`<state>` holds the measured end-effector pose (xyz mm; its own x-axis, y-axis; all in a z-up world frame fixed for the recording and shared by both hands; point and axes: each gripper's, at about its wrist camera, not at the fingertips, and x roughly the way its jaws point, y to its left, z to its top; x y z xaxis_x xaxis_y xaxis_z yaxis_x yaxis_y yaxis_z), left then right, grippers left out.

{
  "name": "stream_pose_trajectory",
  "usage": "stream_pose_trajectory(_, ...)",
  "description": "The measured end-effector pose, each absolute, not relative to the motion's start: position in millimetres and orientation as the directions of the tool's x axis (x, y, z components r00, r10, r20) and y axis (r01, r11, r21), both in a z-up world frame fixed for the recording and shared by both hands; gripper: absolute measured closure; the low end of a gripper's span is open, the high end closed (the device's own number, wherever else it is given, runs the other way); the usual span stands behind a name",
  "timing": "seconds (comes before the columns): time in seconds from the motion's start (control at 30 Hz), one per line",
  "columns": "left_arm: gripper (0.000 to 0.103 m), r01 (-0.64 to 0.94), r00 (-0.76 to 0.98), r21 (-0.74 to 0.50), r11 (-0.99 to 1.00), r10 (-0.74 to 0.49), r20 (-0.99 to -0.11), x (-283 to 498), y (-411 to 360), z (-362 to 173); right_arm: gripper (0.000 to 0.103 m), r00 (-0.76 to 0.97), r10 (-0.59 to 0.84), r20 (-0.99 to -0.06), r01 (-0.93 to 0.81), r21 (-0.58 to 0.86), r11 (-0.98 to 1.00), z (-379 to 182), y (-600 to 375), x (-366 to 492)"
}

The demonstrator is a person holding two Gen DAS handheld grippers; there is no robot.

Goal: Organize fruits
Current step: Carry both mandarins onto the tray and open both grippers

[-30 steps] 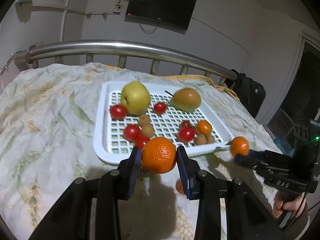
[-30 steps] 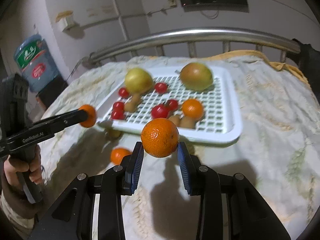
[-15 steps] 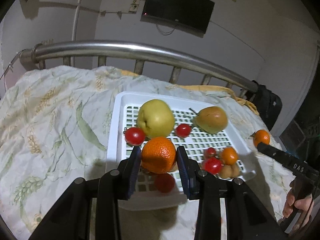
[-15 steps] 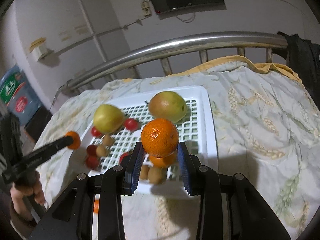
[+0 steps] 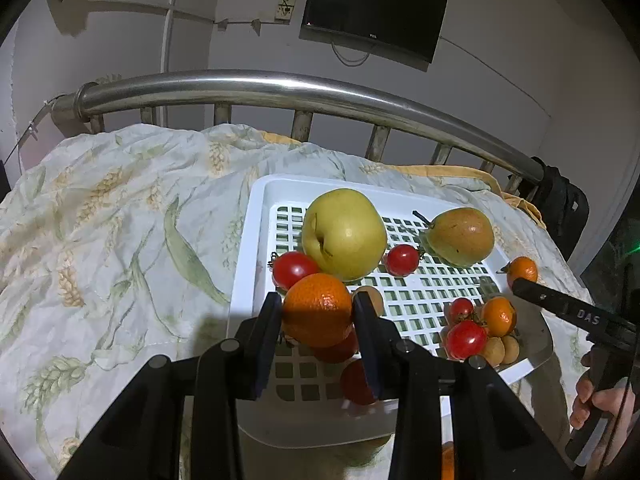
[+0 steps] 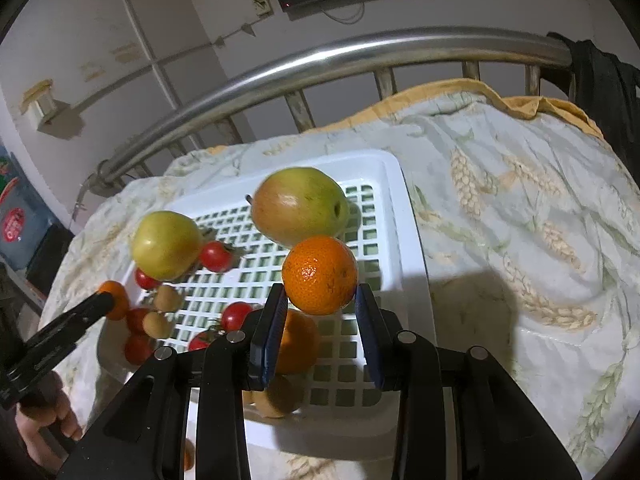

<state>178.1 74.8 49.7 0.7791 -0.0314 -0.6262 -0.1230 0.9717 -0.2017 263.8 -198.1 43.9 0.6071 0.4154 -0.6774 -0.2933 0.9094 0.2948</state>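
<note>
L hand-held gripper (image 5: 318, 314) clamped on 1 orange (image 5: 318, 308), over white tray (image 5: 256, 240) near-left corner, R hand-held gripper (image 6: 320, 300) clamped on 2nd orange (image 6: 320, 274), over tray's right side, tray on bed w/ apple (image 5: 344, 234), pear (image 5: 460, 236), tomatoes.

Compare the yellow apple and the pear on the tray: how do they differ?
Colour: the yellow apple is an even yellow-green; the pear is green with a reddish-brown blush.
Shape: the apple is round, the pear tapers toward its stem end.
Place: in the left wrist view the apple lies near the white tray's left side, the pear toward its far right corner.
Both rest untouched on the tray's grid.
</note>
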Motion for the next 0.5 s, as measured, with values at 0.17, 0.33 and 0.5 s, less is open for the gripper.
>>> stream_pose_trajectory(0.17,0.064,-0.153,0.779,-0.201,0.967,-0.007,-0.627,178.4,82.5,48.2,0.069,0.600,0.404,-0.691,-0.284,0.288,0.914,36.4,-196.8,268.9)
stream_pose_trajectory(0.33,0.064,-0.170,0.778,-0.201,0.965,0.006,-0.628,178.7,85.3,46.1,0.069,0.605,0.396,-0.690,-0.280,0.281,0.918,35.6,-195.6,268.8)
stream_pose_trajectory(0.5,0.063,-0.185,0.773,-0.205,0.961,0.013,-0.635,176.8,90.1,44.8,0.069,0.612,0.390,-0.688,-0.276,0.277,0.920,35.1,-196.3,267.6)
